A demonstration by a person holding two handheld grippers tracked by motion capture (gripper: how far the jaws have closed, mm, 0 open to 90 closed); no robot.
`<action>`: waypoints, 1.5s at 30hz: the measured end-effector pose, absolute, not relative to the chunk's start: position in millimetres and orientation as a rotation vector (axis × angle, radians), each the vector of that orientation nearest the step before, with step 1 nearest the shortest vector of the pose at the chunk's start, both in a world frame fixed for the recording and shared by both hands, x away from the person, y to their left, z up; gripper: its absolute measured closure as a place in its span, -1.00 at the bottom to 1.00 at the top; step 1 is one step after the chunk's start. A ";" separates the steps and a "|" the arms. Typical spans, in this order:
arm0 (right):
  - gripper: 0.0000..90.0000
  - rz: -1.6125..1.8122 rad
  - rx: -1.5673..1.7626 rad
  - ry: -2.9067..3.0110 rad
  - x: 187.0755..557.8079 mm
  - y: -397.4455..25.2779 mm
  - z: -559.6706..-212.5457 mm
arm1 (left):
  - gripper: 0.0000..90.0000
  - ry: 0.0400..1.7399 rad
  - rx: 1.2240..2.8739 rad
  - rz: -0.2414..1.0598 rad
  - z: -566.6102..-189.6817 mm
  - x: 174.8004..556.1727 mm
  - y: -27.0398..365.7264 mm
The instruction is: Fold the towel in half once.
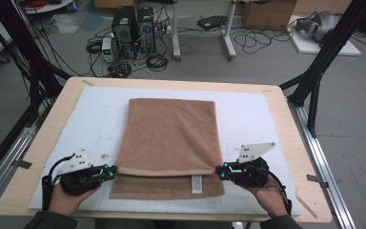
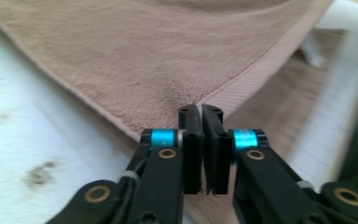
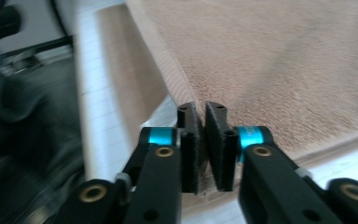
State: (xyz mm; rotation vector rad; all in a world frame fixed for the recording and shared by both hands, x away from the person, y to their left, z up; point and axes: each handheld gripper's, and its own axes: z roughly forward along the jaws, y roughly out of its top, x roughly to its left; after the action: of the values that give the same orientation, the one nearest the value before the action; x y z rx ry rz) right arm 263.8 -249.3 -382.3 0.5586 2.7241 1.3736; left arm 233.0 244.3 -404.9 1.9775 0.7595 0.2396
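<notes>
A brown towel lies folded on the white board, its upper layer ending a little short of the lower layer's front edge. My left gripper is shut on the upper layer's front left corner; in the left gripper view that towel corner sits pinched between the black jaws of the left gripper. My right gripper is shut on the front right corner, and in the right gripper view the towel edge runs into the closed jaws of the right gripper. A white label shows on the lower layer.
The board rests on a wooden table with rounded corners. Black frame poles rise at both sides of the table. On the floor beyond stand computer towers, cables and a cardboard box.
</notes>
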 end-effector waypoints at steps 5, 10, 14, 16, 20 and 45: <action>0.33 1.360 0.605 2.718 268.6 -255.2 -390.6 | 0.40 0.749 2.033 0.254 -415.1 247.1 241.7; 0.36 1.212 0.611 2.757 282.7 -241.7 -417.3 | 0.41 0.711 2.124 0.210 -437.5 262.5 228.4; 0.55 1.205 0.611 2.808 285.9 -234.8 -435.6 | 0.57 0.703 2.131 0.259 -447.3 260.9 225.8; 0.71 1.214 0.598 2.795 283.9 -232.4 -441.5 | 0.77 0.717 2.123 0.266 -447.9 261.5 226.9; 0.90 1.192 0.603 2.801 285.7 -231.0 -438.9 | 0.92 0.727 2.129 0.301 -444.4 259.2 223.2; 0.78 1.243 0.522 2.848 257.8 -243.6 -411.2 | 0.68 0.703 2.107 0.207 -433.3 220.7 232.3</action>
State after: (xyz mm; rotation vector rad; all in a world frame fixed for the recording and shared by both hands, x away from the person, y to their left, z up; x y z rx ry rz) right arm 257.8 -243.6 -411.2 0.5221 2.8479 1.2433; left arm 220.7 232.3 -433.3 2.1067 0.7032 0.2073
